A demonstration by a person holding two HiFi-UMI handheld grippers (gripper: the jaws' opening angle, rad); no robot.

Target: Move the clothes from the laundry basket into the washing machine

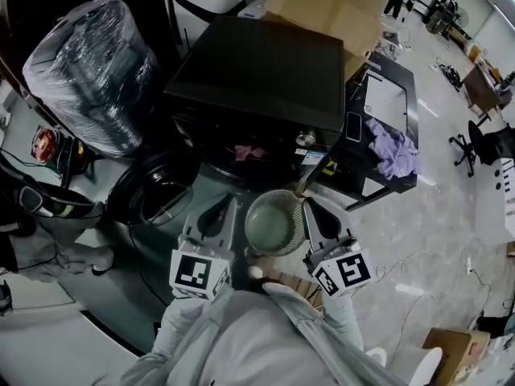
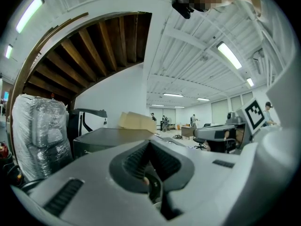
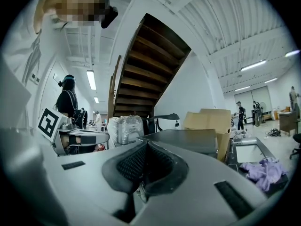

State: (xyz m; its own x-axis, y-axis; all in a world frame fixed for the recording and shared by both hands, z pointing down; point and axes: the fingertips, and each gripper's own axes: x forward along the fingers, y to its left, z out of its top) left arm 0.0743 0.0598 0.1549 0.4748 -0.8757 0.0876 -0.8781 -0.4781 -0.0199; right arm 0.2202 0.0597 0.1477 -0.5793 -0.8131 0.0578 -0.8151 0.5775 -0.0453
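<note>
left tongs (image 1: 217,209) shut, empty, right tongs (image 1: 315,211) shut, empty

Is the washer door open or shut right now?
Open. The round door stands swung out to the left of the washing machine, and a pink garment shows in the uncovered drum opening.

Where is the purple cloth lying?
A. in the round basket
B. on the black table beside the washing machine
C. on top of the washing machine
B: the purple cloth lies heaped on the black table right of the washing machine, not in the basket.
</note>
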